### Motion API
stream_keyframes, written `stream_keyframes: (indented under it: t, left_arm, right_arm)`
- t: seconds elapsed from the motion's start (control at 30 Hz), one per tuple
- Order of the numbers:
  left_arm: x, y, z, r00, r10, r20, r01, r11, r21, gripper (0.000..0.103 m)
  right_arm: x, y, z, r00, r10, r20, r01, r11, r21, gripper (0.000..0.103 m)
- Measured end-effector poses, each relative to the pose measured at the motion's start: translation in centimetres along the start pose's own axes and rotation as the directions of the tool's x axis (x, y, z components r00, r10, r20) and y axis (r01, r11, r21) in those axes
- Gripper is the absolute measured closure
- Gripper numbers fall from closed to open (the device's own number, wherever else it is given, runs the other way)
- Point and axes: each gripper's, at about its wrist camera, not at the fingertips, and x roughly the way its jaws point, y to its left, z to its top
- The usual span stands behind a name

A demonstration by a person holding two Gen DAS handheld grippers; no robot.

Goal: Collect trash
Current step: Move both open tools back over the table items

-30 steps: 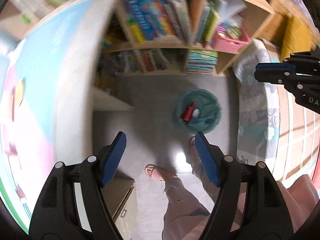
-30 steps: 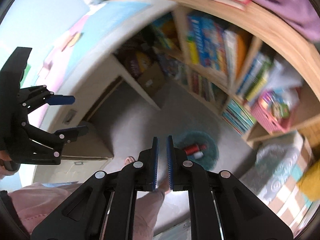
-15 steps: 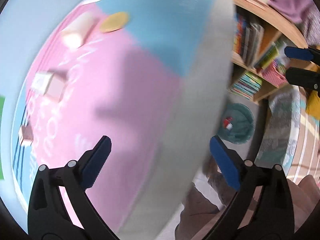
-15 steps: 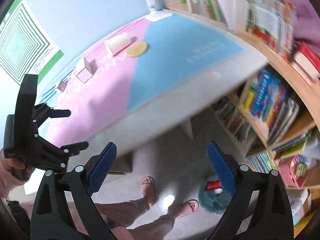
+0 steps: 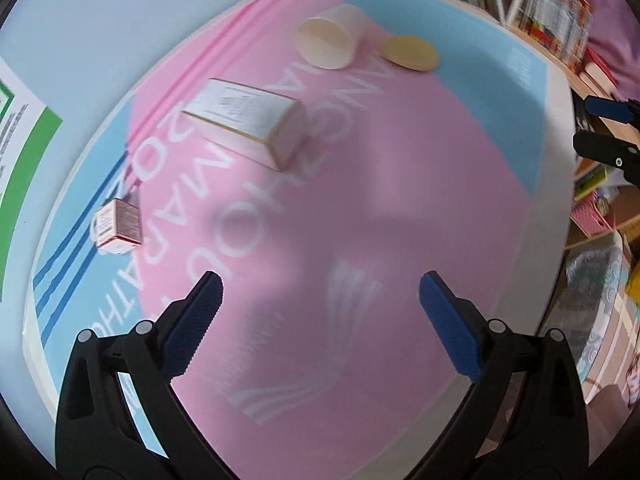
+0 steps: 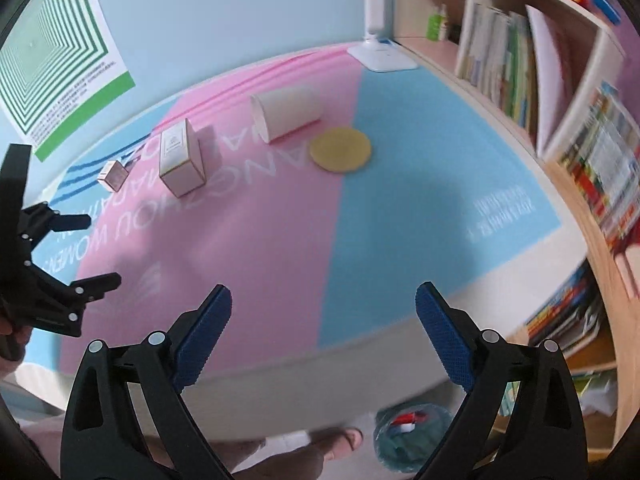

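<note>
Left wrist, paper cup point(image 5: 326, 42) beyond left gripper point(image 5: 320, 320)

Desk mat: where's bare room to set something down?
Free: the pink stretch between the tall white box and the near desk edge, and the blue panel right of the yellow disc. Crowded: the far strip with small box and tipped paper cup.

Tipped paper cup point(image 6: 286, 111) beside a yellow lid point(image 6: 340, 149); white carton point(image 6: 179, 159) lying; small box point(image 6: 113, 175) near it.
</note>
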Motion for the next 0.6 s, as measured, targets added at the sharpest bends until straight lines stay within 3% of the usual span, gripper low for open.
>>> stream_keyframes:
  t: [0.33, 0.6]
  left_arm:
    - [1.8, 2.6, 3.0, 1.0, 0.018, -0.006, -0.019, 0.992, -0.127, 0.007]
    - [4.0, 2.4, 7.0, 0.995, 0.09, -0.041, -0.098, 0.966, -0.241, 0.007]
  right_arm:
    - [4.9, 0.7, 5.0, 0.998, 0.035, -0.061, -0.043, 0.991, -0.13, 0.011]
    - [9.5, -1.5, 10.2, 0.993, 0.052, -0.109, -0.078, 0.966, -0.246, 0.011]
